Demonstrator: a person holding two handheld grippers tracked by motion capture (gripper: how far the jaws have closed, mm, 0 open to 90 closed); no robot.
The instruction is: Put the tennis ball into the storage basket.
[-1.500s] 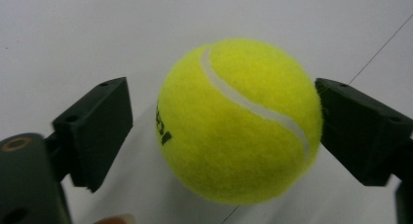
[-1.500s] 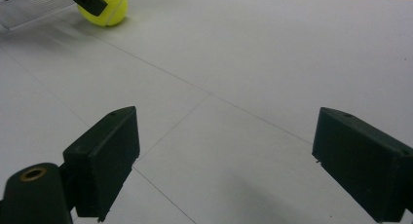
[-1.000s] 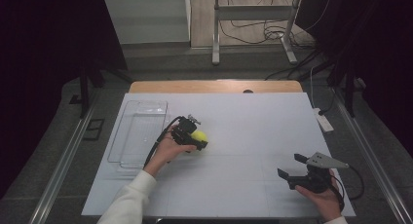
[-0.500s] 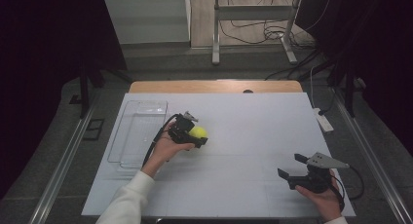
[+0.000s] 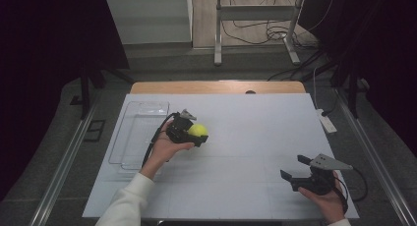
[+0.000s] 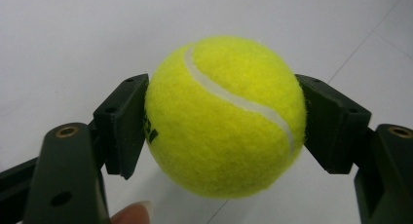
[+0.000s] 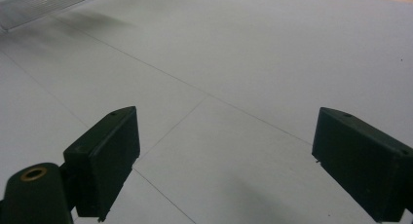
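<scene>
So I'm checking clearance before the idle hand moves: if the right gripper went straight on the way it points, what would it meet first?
Probably nothing soon: ahead of the right gripper lies bare white table. The clear tray sits far off to one side, likely outside its line.

The tennis ball (image 5: 197,130) sits between the fingers of my left gripper (image 5: 189,132), just right of the tray (image 5: 142,119) at the worktop's (image 5: 246,137) left edge. My right gripper (image 5: 296,173) is well apart, over the near right corner.

Fuzzy felt tennis ball (image 6: 224,117); matt white table (image 5: 255,137); seemingly clear-plastic tray (image 5: 140,132).
</scene>
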